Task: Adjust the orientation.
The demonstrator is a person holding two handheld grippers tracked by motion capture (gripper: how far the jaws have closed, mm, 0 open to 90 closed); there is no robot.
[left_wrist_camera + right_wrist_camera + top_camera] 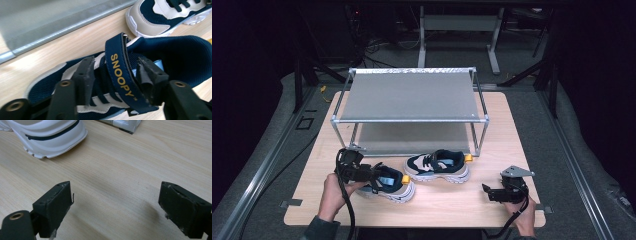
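Observation:
Two navy, beige and white sneakers lie on the wooden table (452, 205) in front of a two-shelf metal rack (412, 95). My left gripper (379, 175) is over the nearer sneaker (394, 189). In the left gripper view its jaws (115, 62) straddle the navy strap (120, 75) lettered SNOOPY, and the left pad stands off the strap, so the gripper is open. The second sneaker (439, 166) rests to the right by the rack's front leg. My right gripper (488, 191) hovers low over bare wood at the front right, open wide (115, 192) with nothing between its fingers.
The rack's lower shelf (50, 17) lies just beyond the near sneaker. The second sneaker's white sole (50, 135) and a rack foot (125, 123) sit ahead of the right gripper. A dark floor with rails and frame legs surrounds the table.

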